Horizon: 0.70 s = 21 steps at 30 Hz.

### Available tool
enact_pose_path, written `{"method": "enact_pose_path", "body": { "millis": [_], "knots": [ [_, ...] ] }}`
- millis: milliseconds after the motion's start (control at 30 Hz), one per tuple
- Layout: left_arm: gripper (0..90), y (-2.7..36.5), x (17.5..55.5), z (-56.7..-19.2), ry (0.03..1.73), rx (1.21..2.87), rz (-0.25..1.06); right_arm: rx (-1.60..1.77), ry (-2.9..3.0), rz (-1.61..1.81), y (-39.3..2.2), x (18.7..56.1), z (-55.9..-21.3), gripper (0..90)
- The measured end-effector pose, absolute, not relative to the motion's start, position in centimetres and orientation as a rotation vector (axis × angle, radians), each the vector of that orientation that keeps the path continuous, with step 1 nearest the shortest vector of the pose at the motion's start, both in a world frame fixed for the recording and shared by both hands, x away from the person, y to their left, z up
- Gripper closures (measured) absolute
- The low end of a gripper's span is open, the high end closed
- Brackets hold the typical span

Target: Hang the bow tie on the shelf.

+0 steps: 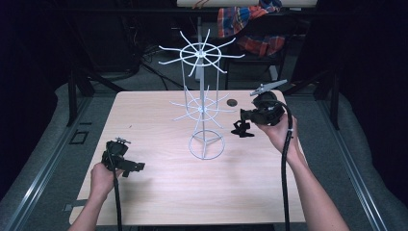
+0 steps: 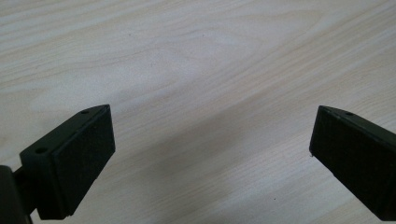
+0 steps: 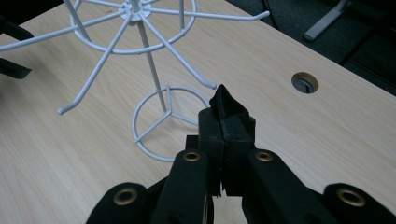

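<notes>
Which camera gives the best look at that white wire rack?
The high view: the white wire rack stands whole there, both spoke tiers and ring base. The right gripper view catches its lower tier and base, beyond the shut right gripper. The left gripper view faces bare table.

Wire rack (image 1: 203, 103) upright mid-table (image 1: 159, 192). Right gripper (image 1: 243, 129) right of rack base, pinching small black piece (image 3: 227, 106). Left gripper (image 1: 132, 168) near-left, well apart. Cable hole (image 1: 232, 102) behind right gripper.

The small black object (image 3: 228, 106) is mostly hidden between the right gripper (image 3: 227, 128)'s closed jaws; what it is cannot be told. The wire rack (image 3: 140, 51)'s top is cut off.
</notes>
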<state>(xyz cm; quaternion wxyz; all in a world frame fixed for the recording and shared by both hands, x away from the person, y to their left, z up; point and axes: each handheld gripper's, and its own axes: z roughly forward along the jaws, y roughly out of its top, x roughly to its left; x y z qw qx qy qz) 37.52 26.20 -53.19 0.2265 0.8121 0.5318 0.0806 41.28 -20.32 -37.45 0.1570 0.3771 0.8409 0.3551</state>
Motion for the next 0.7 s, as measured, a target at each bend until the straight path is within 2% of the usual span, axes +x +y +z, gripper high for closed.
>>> {"method": "enact_pose_path", "body": {
  "millis": [700],
  "knots": [
    [0.1, 26.2, 37.6, -53.3, 1.461, 2.240, 0.217, 1.048, 2.422, 1.011, -18.8, 42.3, -36.3, 89.4]
  ]
}}
